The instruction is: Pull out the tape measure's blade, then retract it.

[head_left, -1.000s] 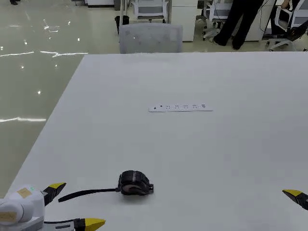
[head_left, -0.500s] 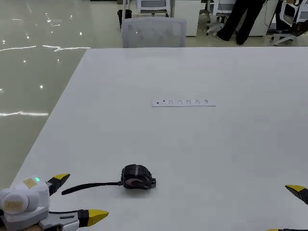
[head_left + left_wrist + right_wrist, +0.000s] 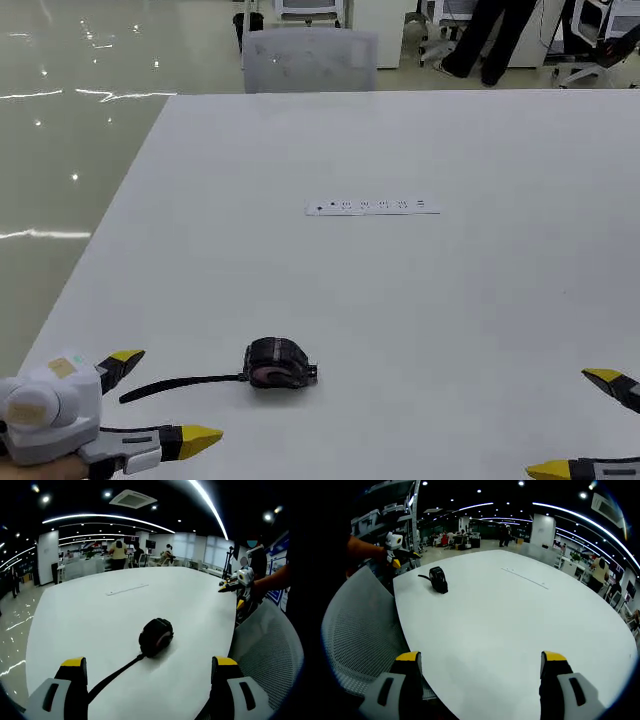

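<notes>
I find no legible text, brand, number or sign in any view. The small tan sticker [image 3: 62, 367] on the left gripper [image 3: 165, 396] is too small to read. The dark marks along the white strip [image 3: 372, 207] do not resolve into characters. The case of the tape measure [image 3: 278, 363] shows no lettering I can make out, in the head view or in either gripper view. The blue panel [image 3: 276, 555] at the edge of the left gripper view is too blurred to read
</notes>
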The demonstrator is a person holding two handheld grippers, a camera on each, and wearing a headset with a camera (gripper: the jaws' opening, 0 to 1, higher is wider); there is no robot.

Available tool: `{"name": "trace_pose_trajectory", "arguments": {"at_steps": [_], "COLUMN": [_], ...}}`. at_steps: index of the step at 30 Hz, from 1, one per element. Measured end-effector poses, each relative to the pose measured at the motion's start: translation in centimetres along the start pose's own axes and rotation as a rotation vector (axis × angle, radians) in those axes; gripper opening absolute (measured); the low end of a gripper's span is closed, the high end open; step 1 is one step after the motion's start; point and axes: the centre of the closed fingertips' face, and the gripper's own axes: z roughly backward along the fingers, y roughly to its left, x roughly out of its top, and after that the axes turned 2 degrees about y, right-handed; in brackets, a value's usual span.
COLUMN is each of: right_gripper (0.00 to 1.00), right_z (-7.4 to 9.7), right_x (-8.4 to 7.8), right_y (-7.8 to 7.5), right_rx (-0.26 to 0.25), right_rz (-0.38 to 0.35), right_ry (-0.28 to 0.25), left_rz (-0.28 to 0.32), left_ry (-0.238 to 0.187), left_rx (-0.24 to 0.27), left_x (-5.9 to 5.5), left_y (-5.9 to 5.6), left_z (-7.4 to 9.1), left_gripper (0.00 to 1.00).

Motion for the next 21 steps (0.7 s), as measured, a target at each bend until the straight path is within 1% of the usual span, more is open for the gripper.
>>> {"name": "trace_pose_trajectory", "arguments": {"at_steps": [1,3,4,5,7,8,9,10,11,12,13,14,15,16,17,19,20,21], "right_gripper": [1.00,1.00,1.00,1.00,1.00,1.00,1.00,1.00,1.00,1.00,0.99,0.99,0.99,0.99,0.99,0.99,0.98,0.98], "right_z": [-0.4,-1.3,-1.6,-2.1,-2.8,-3.4,-3.7,-4.1,-4.7,-5.0,-5.5,-5.9,-6.4,-6.8,-7.2,-8.1,-8.7,-9.1], "right_x": [0.7,1.4,1.9,2.5,3.2,3.8,4.1,4.4,5.0,5.4,6.1,6.5,7.0,7.4,7.8,8.7,9.1,9.4], "right_y": [0.1,0.3,0.4,0.6,0.8,0.9,1.0,1.1,1.3,1.4,1.5,1.6,1.8,2.0,2.2,2.7,2.8,3.0], "right_rx": [0.006,0.024,0.033,0.044,0.063,0.077,0.083,0.092,0.105,0.112,0.124,0.131,0.144,0.157,0.170,0.213,0.220,0.229], "right_rz": [0.013,0.038,0.047,0.061,0.077,0.091,0.098,0.107,0.119,0.129,0.146,0.155,0.169,0.183,0.186,0.176,0.198,0.216], "right_ry": [-0.003,-0.010,-0.015,-0.016,-0.016,-0.016,-0.014,-0.013,-0.012,-0.013,-0.020,-0.022,-0.024,-0.024,-0.028,-0.039,-0.034,-0.032], "left_rz": [-0.017,-0.046,-0.064,-0.103,-0.136,-0.156,-0.172,-0.187,-0.211,-0.230,-0.248,-0.263,-0.294,-0.323,-0.348,-0.406,-0.432,-0.440], "left_ry": [0.005,0.011,0.028,0.050,0.057,0.089,0.114,0.140,0.139,0.139,0.149,0.173,0.197,0.194,0.201,0.239,0.243,0.248], "left_rx": [-0.010,-0.037,-0.048,-0.064,-0.088,-0.100,-0.093,-0.102,-0.133,-0.150,-0.167,-0.179,-0.193,-0.204,-0.218,-0.240,-0.262,-0.277], "left_x": [0.2,0.7,0.7,0.7,1.1,0.9,0.8,0.5,0.7,0.9,1.2,1.0,1.1,1.3,1.4,1.5,1.7,1.8], "left_y": [-0.1,-0.3,-0.3,-0.3,-0.4,-0.3,0.2,0.5,0.3,0.3,0.3,0.5,0.6,0.5,0.4,0.2,-0.2,-0.4], "left_z": [-0.4,-1.2,-1.6,-2.1,-2.9,-3.5,-4.0,-4.5,-5.0,-5.4,-6.0,-6.3,-6.8,-7.2,-7.5,-8.2,-8.8,-9.1], "left_gripper": [1.00,1.00,1.00,1.00,0.99,0.99,1.00,1.00,1.00,0.99,0.99,0.97,0.96,0.95,0.92,0.85,0.83,0.82]}}
